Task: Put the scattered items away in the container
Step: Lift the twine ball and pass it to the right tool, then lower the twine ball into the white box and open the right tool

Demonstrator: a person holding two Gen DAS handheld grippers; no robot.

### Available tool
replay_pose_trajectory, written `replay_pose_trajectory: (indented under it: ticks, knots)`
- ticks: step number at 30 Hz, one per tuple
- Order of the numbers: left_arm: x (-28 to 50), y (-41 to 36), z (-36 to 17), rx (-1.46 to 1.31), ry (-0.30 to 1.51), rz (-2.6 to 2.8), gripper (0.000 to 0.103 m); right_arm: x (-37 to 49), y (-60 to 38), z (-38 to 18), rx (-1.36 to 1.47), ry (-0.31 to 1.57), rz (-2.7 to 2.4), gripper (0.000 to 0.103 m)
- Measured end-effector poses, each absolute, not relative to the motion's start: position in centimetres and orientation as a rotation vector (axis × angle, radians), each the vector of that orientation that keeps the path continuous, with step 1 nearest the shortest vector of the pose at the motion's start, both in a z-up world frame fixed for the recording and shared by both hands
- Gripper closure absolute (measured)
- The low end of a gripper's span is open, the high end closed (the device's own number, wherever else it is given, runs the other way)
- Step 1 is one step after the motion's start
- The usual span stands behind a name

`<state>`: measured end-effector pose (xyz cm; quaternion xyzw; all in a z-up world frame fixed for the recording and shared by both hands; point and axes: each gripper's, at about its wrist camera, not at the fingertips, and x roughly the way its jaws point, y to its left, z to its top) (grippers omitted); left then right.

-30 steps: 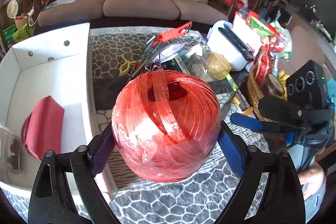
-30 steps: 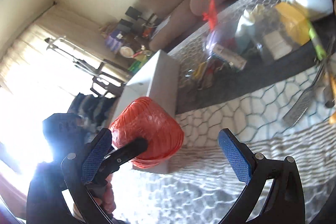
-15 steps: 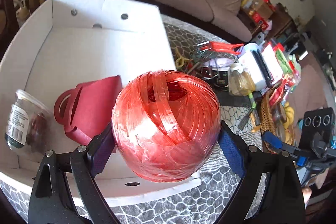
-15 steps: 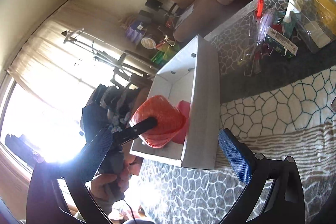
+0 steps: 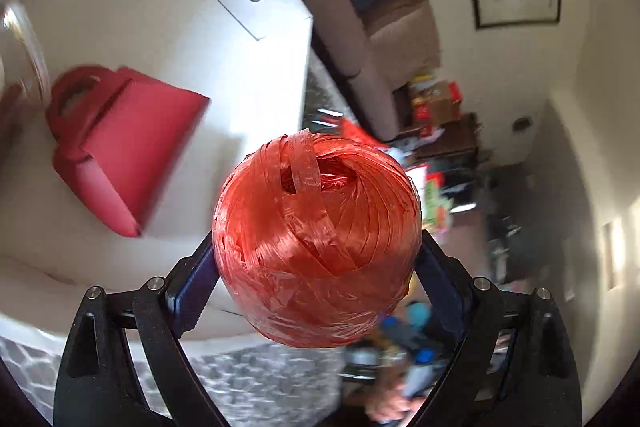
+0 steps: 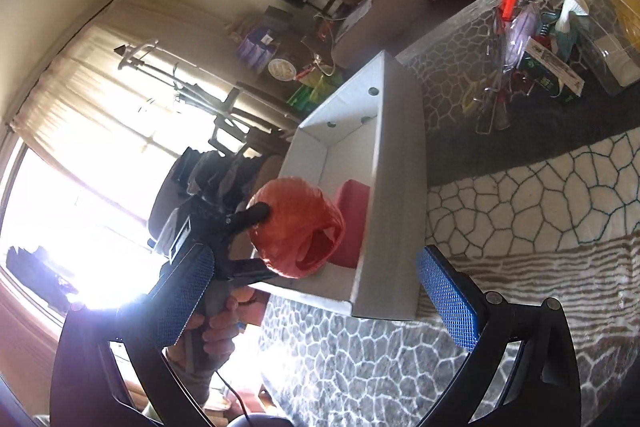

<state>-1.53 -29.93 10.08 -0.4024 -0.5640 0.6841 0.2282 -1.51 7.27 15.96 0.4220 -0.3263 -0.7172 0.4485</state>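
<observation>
Left wrist view: the white cardboard box (image 5: 256, 7) fills the upper left of the frame, its open floor bare around a red folded paper gift bag (image 5: 128, 143) lying left of centre. The left gripper (image 5: 316, 267), rolled steeply against the room, clamps a round ball of glossy orange-red plastic twine (image 5: 316, 239) between its blue pads at the box's near rim. Right wrist view: the box's long outer wall (image 6: 400, 195) crosses mid-frame on the patterned grey tablecloth (image 6: 520, 195); a hand (image 6: 216, 331) at lower left carries the ball over the box's near end. The right gripper (image 6: 316, 295) stands wide and empty. Scattered clutter (image 6: 532, 55) lies upper right.
</observation>
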Motion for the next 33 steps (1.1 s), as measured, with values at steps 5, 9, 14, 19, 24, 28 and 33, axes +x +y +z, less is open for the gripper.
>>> replay_pose_trajectory:
  ticks: [5, 9, 14, 19, 24, 28, 33]
  knots:
    - [-0.3, -28.6, 9.2, -0.943, -1.727, 1.627, 0.012, 0.2, 5.6, 18.0, 0.854, -0.923, -1.569, 0.000]
    - [-0.3, -27.3, 9.0, -0.902, -1.768, 1.523, 0.012, 2.7, 3.1, 22.0, 0.731, -0.665, -1.673, 0.010]
    - [-0.4, -25.9, 8.3, -0.885, -1.773, 1.446, 0.011, 4.2, -1.1, 22.1, 0.741, -0.394, -1.846, 0.047]
    - [-0.6, -27.3, 8.6, -1.004, -1.641, 1.608, 0.006, 4.2, -4.8, 20.3, 0.771, -0.265, -1.905, 0.080]
    - [1.4, -32.6, 12.6, -0.935, -1.460, 1.975, 0.002, 1.9, -8.6, 20.1, 0.899, 0.004, -1.891, 0.082]
    - [2.7, -35.3, 14.3, -0.925, -1.390, 2.146, 0.001, -0.5, -13.2, 18.4, 1.040, 0.374, -1.868, 0.082]
    - [4.2, -38.5, 13.6, -1.040, -1.383, 2.340, 0.003, -2.2, -20.2, 13.0, 1.292, 0.781, -1.687, 0.081]
